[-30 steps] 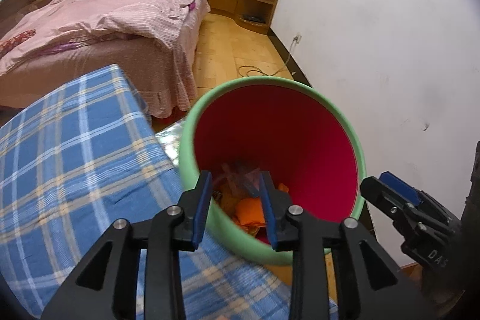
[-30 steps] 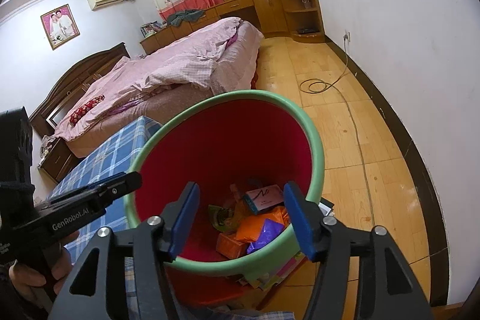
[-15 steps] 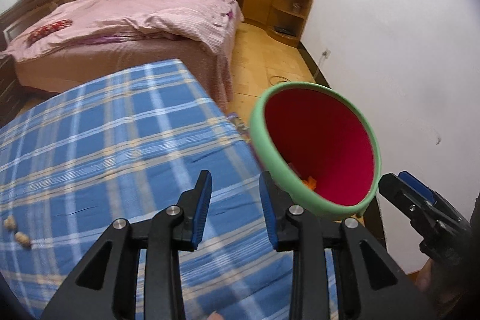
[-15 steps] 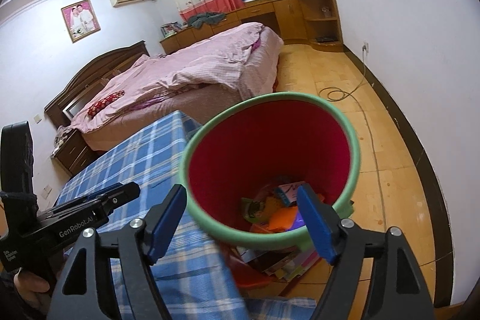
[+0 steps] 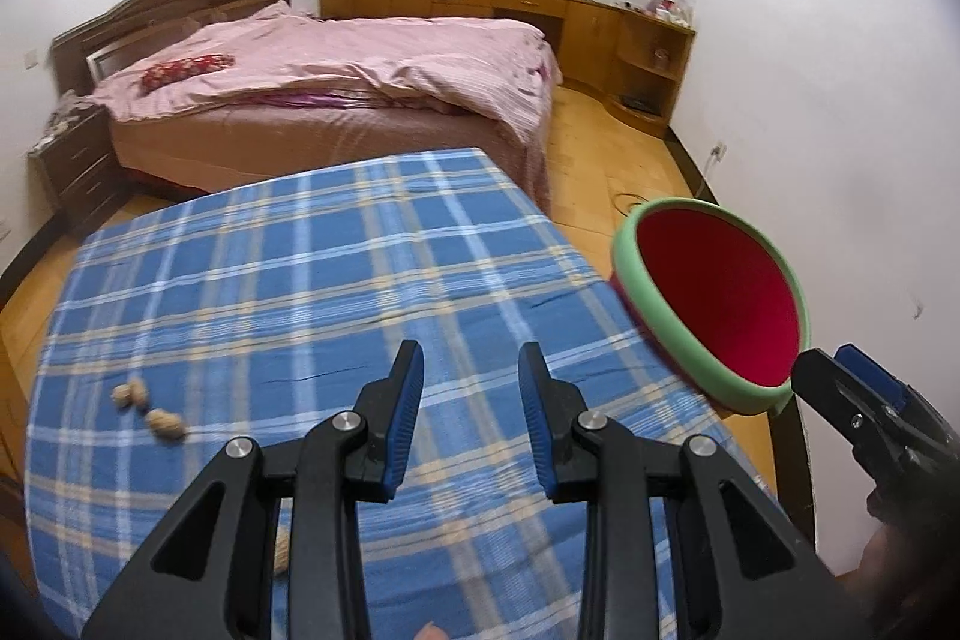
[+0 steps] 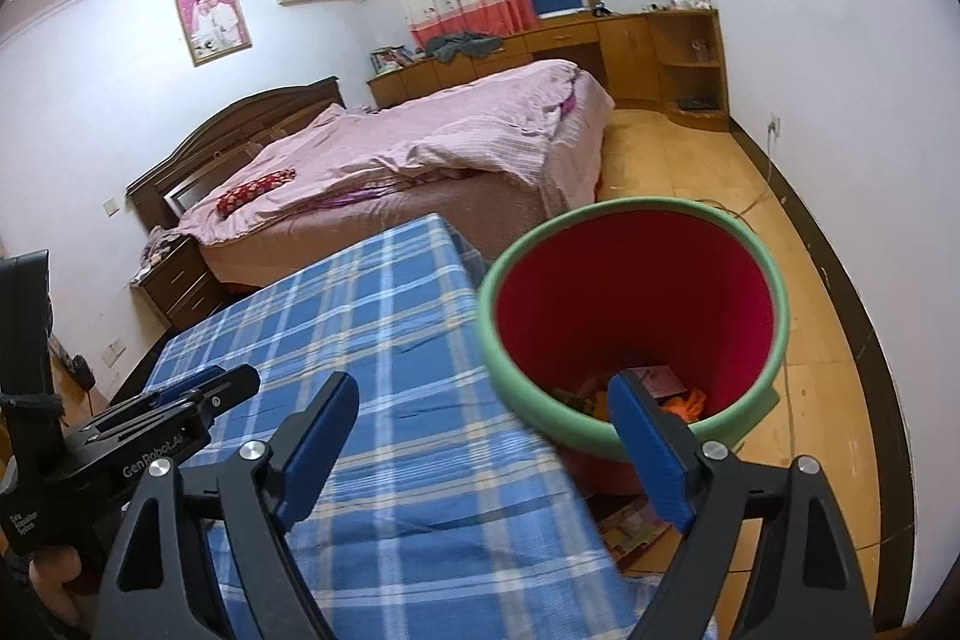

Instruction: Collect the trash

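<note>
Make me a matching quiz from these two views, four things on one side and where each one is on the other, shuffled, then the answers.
1. nut shells
2. bin
3. orange wrapper
4. left claw

A. inside the bin
B. on the floor beside the table
C. on the cloth, left part
D. open above the cloth

Pairs: 1-C, 2-B, 3-A, 4-D

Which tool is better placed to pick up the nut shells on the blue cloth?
Probably the left tool: open and empty, above the checked cloth, with the shells in its view. The right tool, also open, faces the bin.
</note>
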`<action>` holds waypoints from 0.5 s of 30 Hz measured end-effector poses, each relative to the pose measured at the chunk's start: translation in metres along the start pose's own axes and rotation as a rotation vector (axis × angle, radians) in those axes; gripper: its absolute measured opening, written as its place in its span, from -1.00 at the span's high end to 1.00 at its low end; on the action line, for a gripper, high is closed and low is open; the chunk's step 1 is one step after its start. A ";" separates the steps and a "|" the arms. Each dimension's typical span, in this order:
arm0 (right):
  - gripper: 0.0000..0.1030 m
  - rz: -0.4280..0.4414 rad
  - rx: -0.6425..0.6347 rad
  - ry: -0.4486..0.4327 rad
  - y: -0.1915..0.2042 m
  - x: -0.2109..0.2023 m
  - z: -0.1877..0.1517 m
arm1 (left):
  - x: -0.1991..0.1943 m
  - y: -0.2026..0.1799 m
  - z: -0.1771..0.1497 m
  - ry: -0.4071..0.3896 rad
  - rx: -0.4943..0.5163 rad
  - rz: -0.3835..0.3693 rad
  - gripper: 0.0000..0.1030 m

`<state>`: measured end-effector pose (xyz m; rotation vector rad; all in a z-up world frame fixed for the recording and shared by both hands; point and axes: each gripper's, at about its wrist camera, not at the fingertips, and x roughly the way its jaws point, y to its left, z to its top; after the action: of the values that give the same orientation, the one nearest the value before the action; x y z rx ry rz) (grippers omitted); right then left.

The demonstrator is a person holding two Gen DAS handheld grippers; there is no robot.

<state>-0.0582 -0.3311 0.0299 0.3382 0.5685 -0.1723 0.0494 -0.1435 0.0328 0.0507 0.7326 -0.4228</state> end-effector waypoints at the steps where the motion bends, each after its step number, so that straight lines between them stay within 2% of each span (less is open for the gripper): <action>1: -0.70 0.003 -0.007 -0.003 0.004 -0.001 0.000 | -0.004 0.004 -0.002 -0.004 -0.004 0.009 0.37; 5: -0.85 0.020 -0.032 -0.028 0.020 -0.009 -0.006 | -0.017 0.014 -0.009 -0.022 -0.016 0.035 0.37; 15: -0.94 0.030 -0.090 -0.067 0.049 -0.024 -0.018 | -0.044 0.036 -0.025 -0.057 -0.054 0.088 0.37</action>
<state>-0.0749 -0.2777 0.0418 0.2525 0.5031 -0.1278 0.0184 -0.0898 0.0389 0.0199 0.6829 -0.3195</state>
